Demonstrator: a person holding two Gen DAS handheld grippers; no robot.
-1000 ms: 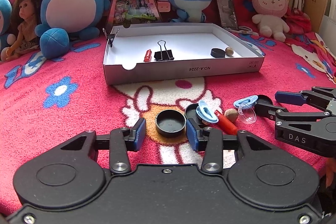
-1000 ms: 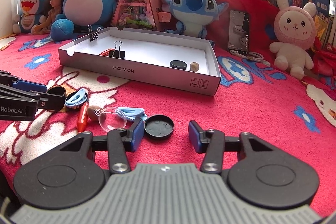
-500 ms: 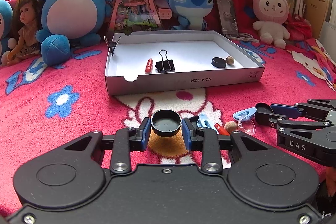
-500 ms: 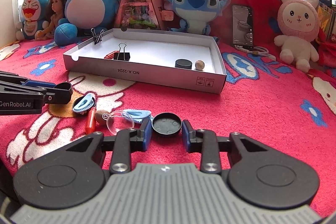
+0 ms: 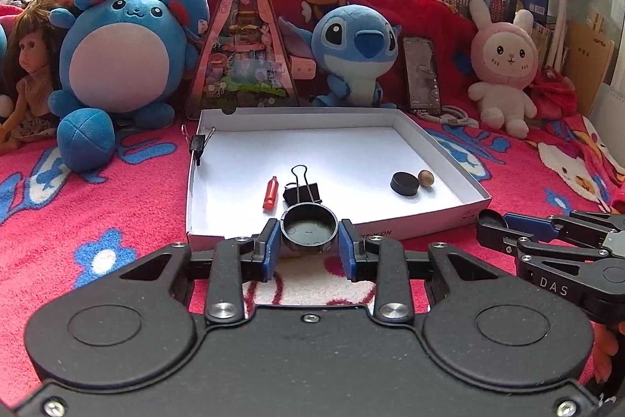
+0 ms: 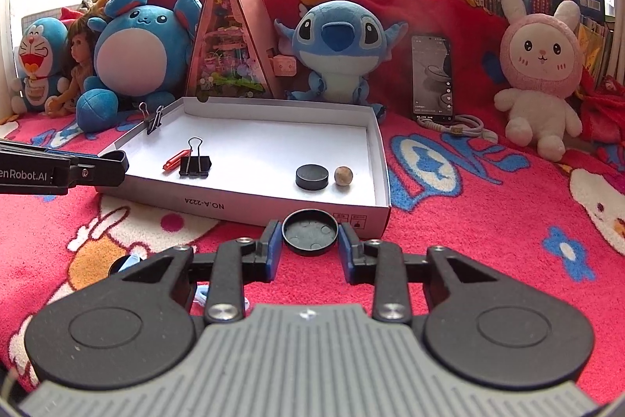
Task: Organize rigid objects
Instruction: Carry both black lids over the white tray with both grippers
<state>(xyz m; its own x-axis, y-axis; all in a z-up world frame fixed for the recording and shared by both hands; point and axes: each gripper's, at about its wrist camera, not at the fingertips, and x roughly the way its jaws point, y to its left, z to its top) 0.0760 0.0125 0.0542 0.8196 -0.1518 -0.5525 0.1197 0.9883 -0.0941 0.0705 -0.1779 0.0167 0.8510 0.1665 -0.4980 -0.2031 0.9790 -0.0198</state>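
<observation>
Red fleece bedding (image 5: pixel 129 206) printed with cartoon cats and blue flowers covered the whole scene, with plush toys, a doll, a propped phone and rows of books lined up behind it.

On the bedding lay a shallow white cardboard box (image 5: pixel 433 212), open at the top. Inside it, toward the near left, a small red tube (image 5: pixel 270 193) lay just beside a black binder clip (image 5: pixel 302 191). Toward the near right, a black round cap (image 5: pixel 404 183) sat touching or almost touching a small tan ball (image 5: pixel 425 178). A second binder clip (image 5: pixel 198 143) was clamped on the box's left wall.

The left tool (image 5: pixel 309 245) was clamped on an open black cap (image 5: pixel 309 230), hollow side up, held in the air in front of the box's near wall. The right tool (image 6: pixel 310 244) was clamped on a second black cap (image 6: pixel 309 231), held in front of the box's near right corner; its inner face showed small raised dots.

In the right wrist view, a bit of a light blue object (image 6: pixel 131 259) showed on the bedding under the tool, mostly hidden.
</observation>
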